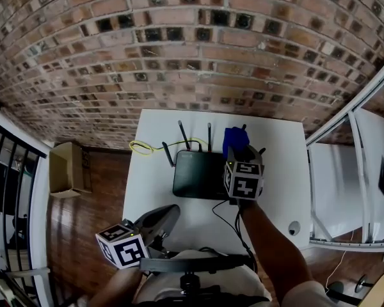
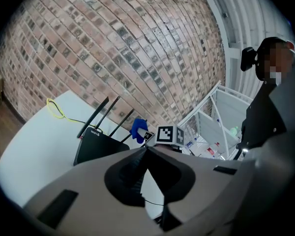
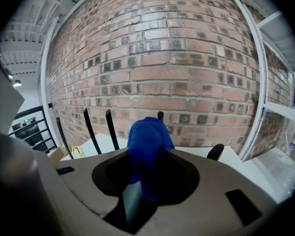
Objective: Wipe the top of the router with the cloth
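Right gripper (image 1: 239, 152) is clamped on the blue cloth (image 3: 146, 136), up at the router's (image 1: 197, 173) 2 o'clock corner. Left gripper (image 1: 168, 214) sits at 7 o'clock, jaws together, empty.

I'm facing a brick wall (image 1: 179, 56) that is running behind the white tabletop (image 1: 147, 184). Dark wood floor (image 1: 83, 235) is showing to the left, with a cardboard box (image 1: 67, 168) sitting on it near the tabletop. A black railing (image 1: 6, 190) is standing at far left. White shelving (image 1: 336, 190) is standing just right of the tabletop.
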### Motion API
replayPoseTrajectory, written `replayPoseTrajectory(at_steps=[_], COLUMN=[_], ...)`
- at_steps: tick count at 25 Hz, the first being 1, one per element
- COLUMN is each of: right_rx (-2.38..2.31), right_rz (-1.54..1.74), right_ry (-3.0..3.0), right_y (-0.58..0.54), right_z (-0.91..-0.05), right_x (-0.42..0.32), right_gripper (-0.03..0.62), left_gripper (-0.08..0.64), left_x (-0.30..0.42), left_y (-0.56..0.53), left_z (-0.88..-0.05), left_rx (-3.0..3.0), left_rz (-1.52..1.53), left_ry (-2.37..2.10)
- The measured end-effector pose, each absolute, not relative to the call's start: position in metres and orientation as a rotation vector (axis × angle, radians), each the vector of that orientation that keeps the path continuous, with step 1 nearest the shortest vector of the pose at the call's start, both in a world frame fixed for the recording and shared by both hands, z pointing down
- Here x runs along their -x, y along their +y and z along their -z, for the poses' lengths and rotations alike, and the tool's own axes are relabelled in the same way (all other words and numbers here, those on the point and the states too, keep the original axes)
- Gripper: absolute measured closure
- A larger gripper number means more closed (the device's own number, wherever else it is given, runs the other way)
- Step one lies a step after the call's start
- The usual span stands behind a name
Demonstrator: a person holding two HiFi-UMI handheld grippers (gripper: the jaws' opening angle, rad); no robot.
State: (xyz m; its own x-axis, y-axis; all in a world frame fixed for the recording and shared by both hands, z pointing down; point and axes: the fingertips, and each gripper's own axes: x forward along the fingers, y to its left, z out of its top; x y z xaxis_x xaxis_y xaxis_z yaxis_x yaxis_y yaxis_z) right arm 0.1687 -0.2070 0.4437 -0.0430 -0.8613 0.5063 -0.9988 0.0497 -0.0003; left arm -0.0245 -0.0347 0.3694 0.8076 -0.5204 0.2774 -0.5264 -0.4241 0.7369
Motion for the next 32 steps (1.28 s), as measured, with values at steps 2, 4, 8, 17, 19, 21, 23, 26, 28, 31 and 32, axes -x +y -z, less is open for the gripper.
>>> replayPoseTrajectory(at_steps=[2, 4, 8, 17, 19, 21, 23, 26, 28, 31, 32], right_rx=[-1.858, -1.843, -1.813, -1.725, -1.719, -1.712, -1.714, -1.718, -1.720, -1.738, -1.744], right_rz=[-0.553, -0.607, -0.706, -0.785, -0.784, -0.804, -0.847, -0.873, -0.854, -0.805, -0.788], right_ry=[-1.934, -1.905, -1.839, -1.728, -1.727, -1.735, -1.771, -1.880, -1.968, -2.089, -2.125], right_y=[-0.208, -0.208, -0.206, -0.202, -0.203, -0.202, -0.199, -0.195, -0.196, -0.203, -0.205], right_z=[-0.459, -0.474, -0.504, -0.557, -0.558, -0.556, -0.547, -0.520, -0.495, -0.456, -0.444], right_x=[-0.169, -0.170, -0.171, -0.175, -0.175, -0.174, -0.169, -0.158, -0.150, -0.141, -0.138], right_gripper=[0.456, 0.456, 0.456, 0.456, 0.456, 0.456, 0.456, 0.456, 0.456, 0.456, 0.456], left_gripper=[0.535, 0.535, 0.535, 0.535, 0.535, 0.535, 0.535, 0.535, 0.535, 0.535, 0.535], left_x=[0.025, 0.025, 0.030, 0.033, 0.033, 0.032, 0.035, 0.043, 0.045, 0.047, 0.048], left_y=[-0.039, -0.045, -0.047, -0.047, -0.045, -0.045, -0.042, -0.040, -0.043, -0.045, -0.047], left_z=[-0.366, -0.361, -0.366, -0.368, -0.369, -0.367, -0.371, -0.378, -0.374, -0.371, -0.370], left_rx=[-2.116, -2.142, -2.117, -2.131, -2.122, -2.122, -2.090, -2.112, -2.118, -2.079, -2.081], left_rz=[0.007, 0.034, 0.037, 0.028, 0.026, 0.035, 0.017, 0.006, 0.021, 0.024, 0.029], left_ry=[-0.773, -0.779, -0.788, -0.818, -0.819, -0.821, -0.829, -0.836, -0.843, -0.859, -0.861])
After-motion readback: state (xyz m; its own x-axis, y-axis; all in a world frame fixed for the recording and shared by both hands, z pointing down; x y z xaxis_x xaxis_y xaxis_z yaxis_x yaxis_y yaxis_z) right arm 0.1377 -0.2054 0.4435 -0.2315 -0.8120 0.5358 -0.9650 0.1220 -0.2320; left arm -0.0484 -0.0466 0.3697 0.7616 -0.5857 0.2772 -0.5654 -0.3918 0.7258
